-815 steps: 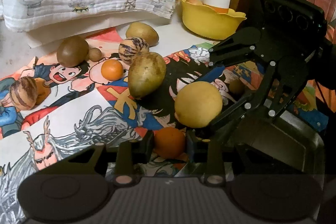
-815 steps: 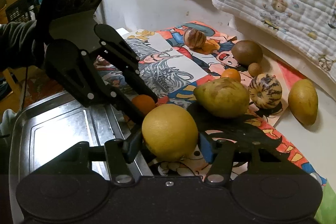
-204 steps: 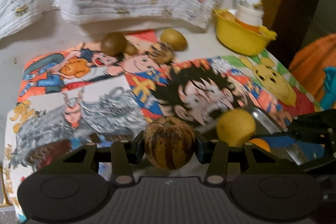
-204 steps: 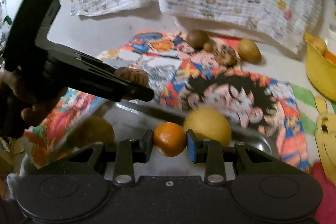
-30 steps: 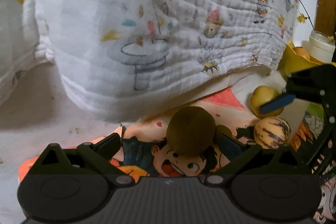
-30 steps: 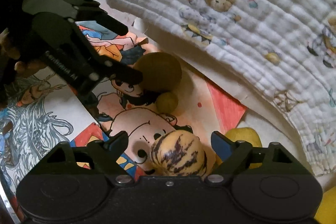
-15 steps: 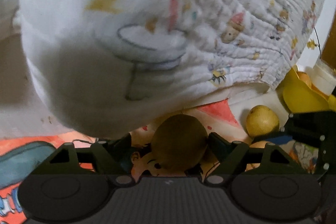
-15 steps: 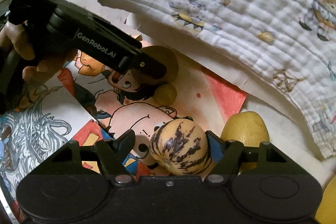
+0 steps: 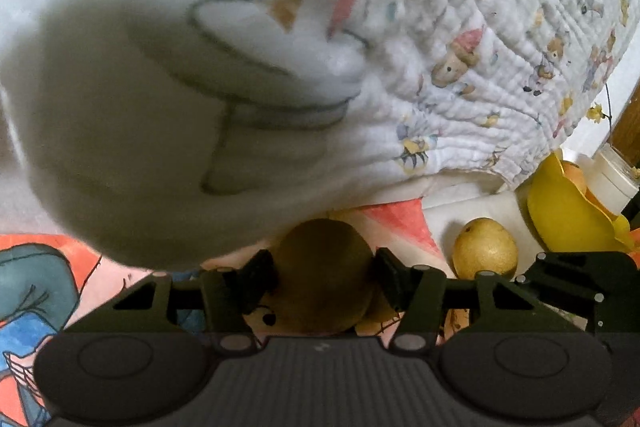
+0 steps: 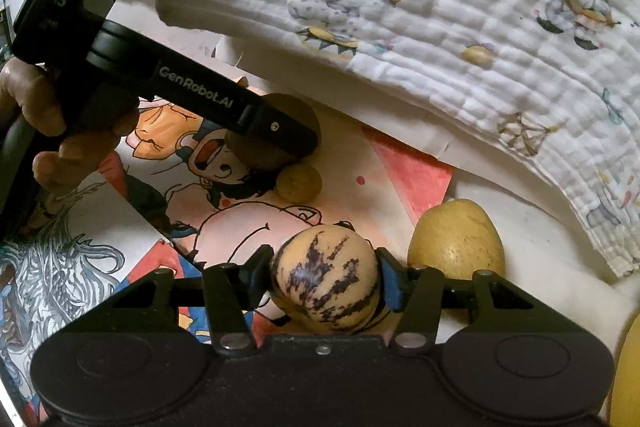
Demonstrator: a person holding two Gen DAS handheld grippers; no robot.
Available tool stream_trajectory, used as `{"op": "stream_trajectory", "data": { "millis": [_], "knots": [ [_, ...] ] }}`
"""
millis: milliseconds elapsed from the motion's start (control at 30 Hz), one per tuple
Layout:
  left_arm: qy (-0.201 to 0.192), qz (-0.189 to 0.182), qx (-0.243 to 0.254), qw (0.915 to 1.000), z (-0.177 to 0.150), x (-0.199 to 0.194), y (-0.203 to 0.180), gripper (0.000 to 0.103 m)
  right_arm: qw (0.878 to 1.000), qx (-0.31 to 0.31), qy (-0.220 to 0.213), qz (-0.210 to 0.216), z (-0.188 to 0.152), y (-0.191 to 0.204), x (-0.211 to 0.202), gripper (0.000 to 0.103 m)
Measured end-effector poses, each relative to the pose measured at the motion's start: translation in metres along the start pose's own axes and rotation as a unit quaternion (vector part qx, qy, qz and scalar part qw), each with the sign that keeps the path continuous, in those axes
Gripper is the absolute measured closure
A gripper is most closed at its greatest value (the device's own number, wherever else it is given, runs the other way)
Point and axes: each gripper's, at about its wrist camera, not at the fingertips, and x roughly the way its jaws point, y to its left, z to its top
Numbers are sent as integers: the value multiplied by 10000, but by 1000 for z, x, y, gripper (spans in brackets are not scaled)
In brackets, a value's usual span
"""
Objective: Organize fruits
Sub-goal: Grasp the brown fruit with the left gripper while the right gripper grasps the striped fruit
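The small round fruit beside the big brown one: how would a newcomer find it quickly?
Look at the cartoon mat, below the hanging blanket. The brown fruit lies there; the small fruit touches its lower side. It is much the smallest, yellowish-tan and unstriped.

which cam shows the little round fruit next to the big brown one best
The right wrist view: the small round fruit lies fully in sight beside the brown fruit. In the left wrist view only a sliver shows behind the gripper finger.

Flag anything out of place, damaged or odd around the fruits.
One oddity: the printed white blanket hangs right over the left gripper, crowding its view of the brown fruit it is closing around. No fruit looks damaged or spilled.
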Motion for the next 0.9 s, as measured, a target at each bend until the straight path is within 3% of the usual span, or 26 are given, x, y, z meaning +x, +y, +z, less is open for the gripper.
{"op": "stream_trajectory", "data": {
  "millis": [500, 900],
  "knots": [
    [113, 212, -352, 9991, -16, -23, -5, 44, 9997, 219, -93, 13, -7, 6, -11, 47],
    [468, -39, -739, 9962, -47, -64, -3, 44, 9990, 332, -149, 241, -20, 19, -36, 47]
  ]
}}
